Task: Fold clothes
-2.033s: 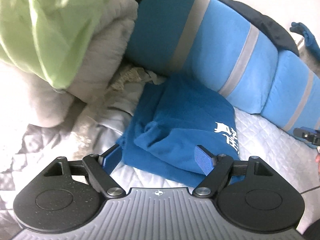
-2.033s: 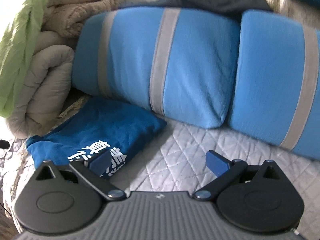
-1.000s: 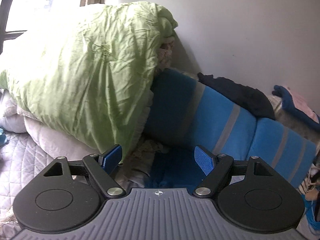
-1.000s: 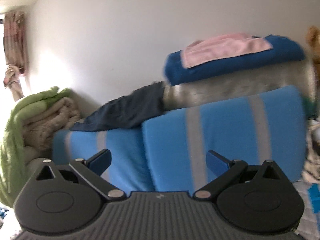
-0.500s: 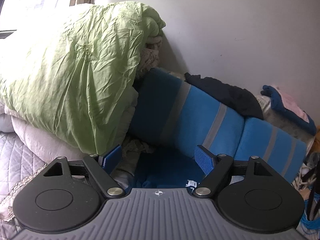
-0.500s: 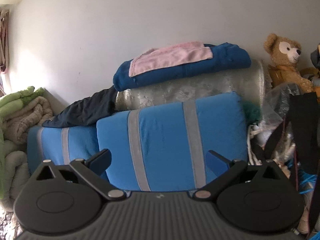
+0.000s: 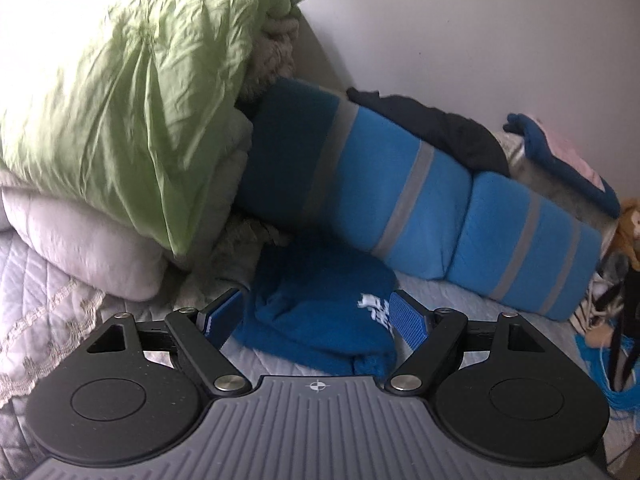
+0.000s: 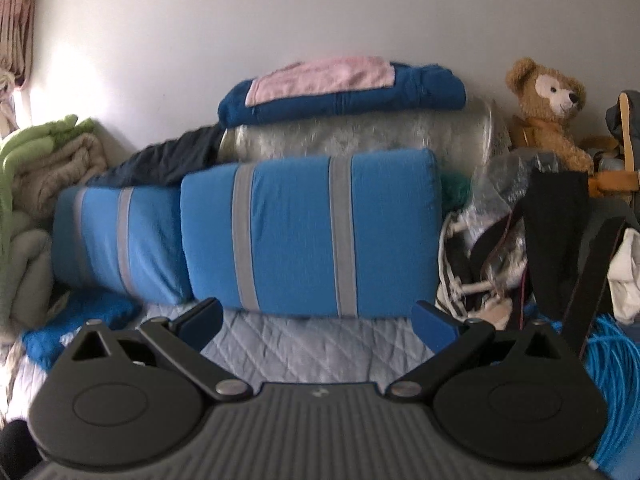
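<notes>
We see the folded blue shirt lying flat at the bed's head edge, long axis unclear, against striped pillows, left gripper and right gripper both spread, empty, white wall behind.

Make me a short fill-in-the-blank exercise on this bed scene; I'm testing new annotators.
1. The folded blue garment carries lettering in the colour ____.
2. The teddy bear sits at the far ____ of the right wrist view.
3. The pink cloth lies on top of a folded ____ garment.
4. The jaws of the left gripper and right gripper are both ____.

Missing words: white; right; blue; open
</notes>
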`<state>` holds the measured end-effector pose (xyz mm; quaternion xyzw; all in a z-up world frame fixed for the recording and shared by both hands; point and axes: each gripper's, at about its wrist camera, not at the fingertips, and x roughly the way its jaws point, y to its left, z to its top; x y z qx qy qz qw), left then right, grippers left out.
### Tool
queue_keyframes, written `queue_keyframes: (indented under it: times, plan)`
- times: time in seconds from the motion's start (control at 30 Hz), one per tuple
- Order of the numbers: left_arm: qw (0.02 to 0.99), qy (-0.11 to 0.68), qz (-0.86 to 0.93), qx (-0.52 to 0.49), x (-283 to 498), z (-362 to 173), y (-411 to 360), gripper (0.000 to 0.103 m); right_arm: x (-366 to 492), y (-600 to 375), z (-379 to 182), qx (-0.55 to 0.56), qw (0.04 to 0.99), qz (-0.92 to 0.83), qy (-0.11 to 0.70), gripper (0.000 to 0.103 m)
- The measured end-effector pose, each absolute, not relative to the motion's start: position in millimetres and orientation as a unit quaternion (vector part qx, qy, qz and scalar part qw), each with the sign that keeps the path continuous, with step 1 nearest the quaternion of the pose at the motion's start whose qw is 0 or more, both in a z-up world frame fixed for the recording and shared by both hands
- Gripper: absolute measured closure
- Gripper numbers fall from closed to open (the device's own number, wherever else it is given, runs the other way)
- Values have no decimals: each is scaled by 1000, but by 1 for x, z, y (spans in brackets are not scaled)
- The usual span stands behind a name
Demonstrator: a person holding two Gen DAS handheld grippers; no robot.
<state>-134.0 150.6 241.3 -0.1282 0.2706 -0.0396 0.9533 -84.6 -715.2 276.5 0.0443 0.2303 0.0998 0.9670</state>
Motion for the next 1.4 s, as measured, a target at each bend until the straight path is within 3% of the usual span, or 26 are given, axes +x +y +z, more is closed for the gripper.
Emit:
queue_keyframes:
  times: [0.43,0.93,1.4]
  plan:
    - [942,308,-90,-104,-155,227,136,23,-153,-754,228,6,946,118,301,0]
    - [914,385,-88,-91,-124,141,110,23,-143,-757,105,-48,928,17,369,0]
    - [893,436,-93,-58,-93,70,73,23,-123,-726,17,-57,909,25,413,0]
